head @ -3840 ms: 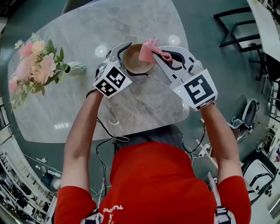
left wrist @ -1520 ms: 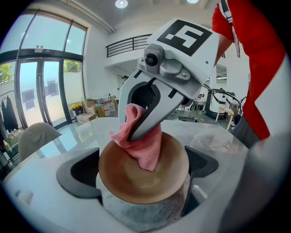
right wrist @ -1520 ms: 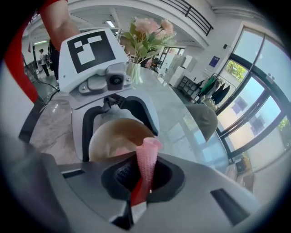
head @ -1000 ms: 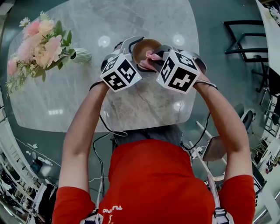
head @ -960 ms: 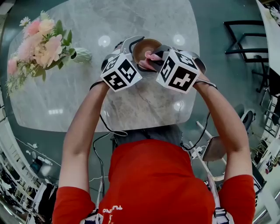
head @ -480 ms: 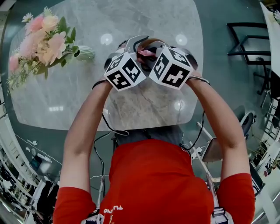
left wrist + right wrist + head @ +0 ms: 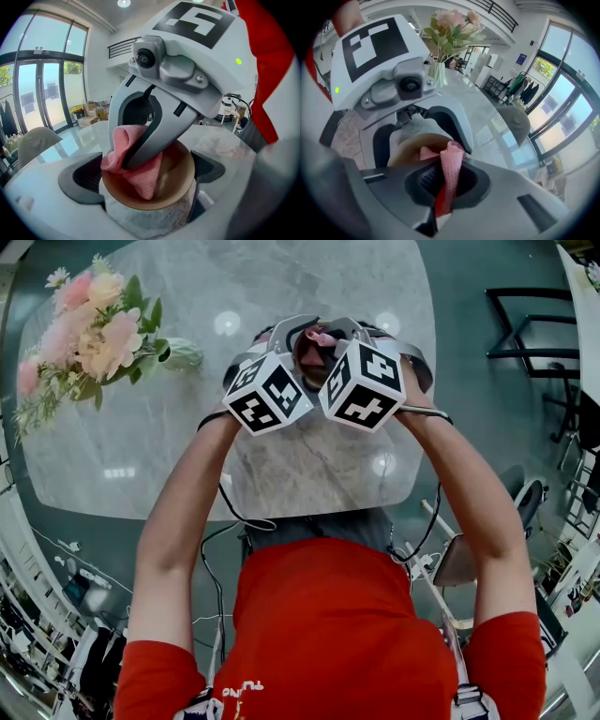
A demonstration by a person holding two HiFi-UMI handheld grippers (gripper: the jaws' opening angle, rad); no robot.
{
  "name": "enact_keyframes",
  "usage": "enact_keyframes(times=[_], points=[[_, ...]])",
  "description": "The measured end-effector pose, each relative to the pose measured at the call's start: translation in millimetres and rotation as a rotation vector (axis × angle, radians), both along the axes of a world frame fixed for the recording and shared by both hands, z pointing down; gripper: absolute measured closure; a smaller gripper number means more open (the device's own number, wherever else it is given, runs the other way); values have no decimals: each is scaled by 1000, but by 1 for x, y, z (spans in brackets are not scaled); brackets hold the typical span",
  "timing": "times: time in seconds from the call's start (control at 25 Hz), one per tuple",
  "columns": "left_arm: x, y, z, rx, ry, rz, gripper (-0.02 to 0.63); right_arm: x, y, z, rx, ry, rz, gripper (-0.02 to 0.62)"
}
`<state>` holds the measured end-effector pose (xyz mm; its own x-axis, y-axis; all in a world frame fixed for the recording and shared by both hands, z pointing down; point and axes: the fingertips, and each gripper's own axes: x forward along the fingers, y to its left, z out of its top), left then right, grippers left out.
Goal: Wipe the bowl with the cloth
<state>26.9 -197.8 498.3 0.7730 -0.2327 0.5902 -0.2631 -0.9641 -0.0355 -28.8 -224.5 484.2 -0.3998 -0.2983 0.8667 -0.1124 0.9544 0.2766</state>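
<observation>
Pinching a fold of the pink cloth [image 7: 451, 164] tight in the right gripper [image 7: 446, 192] and pressing it into the wooden bowl [image 7: 176, 180] near 10 o'clock of its rim; clasping the bowl's sides with the left gripper [image 7: 145, 173], jaws closed against it. Looks mid-wipe — next calls for sweeping round toward 2 o'clock. Hard to make out from the head view: bowl mostly behind the marker cubes [image 7: 267, 395] — cannot tell whether resting on the marble table [image 7: 309, 465].

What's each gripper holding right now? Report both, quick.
Left gripper: shut on the bowl, one jaw on each side.
Right gripper: shut on the pink cloth, which reaches into the bowl.
</observation>
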Motion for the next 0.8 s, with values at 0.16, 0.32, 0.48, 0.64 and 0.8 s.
enact_keyframes(times=[0.16, 0.32, 0.48, 0.64, 0.8], points=[[-1, 0, 0, 0, 1, 1, 25, 13, 1, 2, 2, 60, -12, 587], [0, 0, 1, 1, 3, 3, 25, 26, 13, 5, -48, 138, -61, 587], [-1, 0, 1, -2, 3, 6, 25, 29, 30, 4, -125, 165, -107, 587], [-1, 0, 1, -1, 5, 6, 25, 15, 43, 1, -193, 123, -132, 588], [0, 0, 0, -2, 5, 8, 25, -1, 47, 0, -211, 82, -144, 587]])
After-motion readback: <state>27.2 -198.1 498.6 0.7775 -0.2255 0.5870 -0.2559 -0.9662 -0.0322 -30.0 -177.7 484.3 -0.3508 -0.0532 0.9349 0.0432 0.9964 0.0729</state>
